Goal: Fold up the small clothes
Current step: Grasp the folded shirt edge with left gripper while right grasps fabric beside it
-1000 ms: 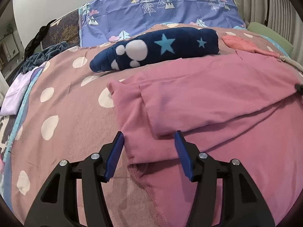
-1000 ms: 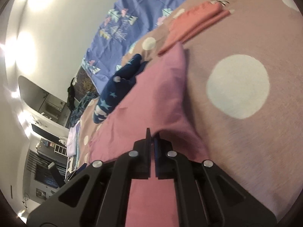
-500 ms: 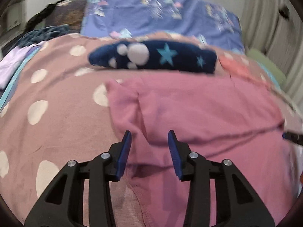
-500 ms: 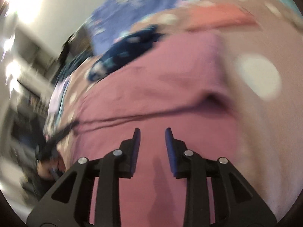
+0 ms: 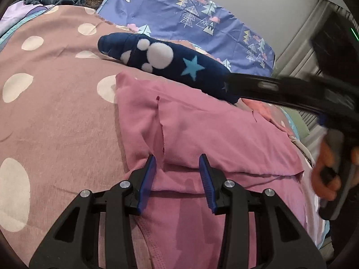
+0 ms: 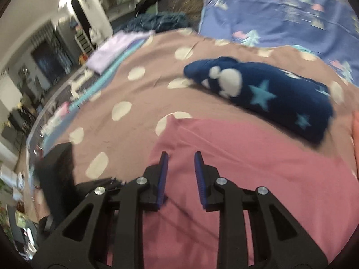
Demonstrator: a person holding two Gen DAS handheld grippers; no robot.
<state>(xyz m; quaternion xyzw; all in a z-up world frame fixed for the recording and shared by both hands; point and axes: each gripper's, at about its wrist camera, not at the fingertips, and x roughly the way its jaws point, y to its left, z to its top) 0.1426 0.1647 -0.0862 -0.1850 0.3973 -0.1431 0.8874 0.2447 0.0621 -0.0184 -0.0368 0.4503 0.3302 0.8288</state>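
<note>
Pink garment (image 5: 224, 139) lying on dotted bedspread (image 5: 56, 112); left gripper (image 5: 177, 174) hovering, jaws apart; right gripper (image 6: 179, 170) jaws closing, nothing between.

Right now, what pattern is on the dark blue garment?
White paw print and light blue stars on navy garment; clearest in left wrist view.

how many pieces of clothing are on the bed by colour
pink: 1, the pink garment
navy: 1, the navy star garment
coral: 1, the coral garment, mostly hidden
lilac: 1, the lilac garment
dark teal: 1, the crumpled teal heap, kind unclear
total: 5
</note>
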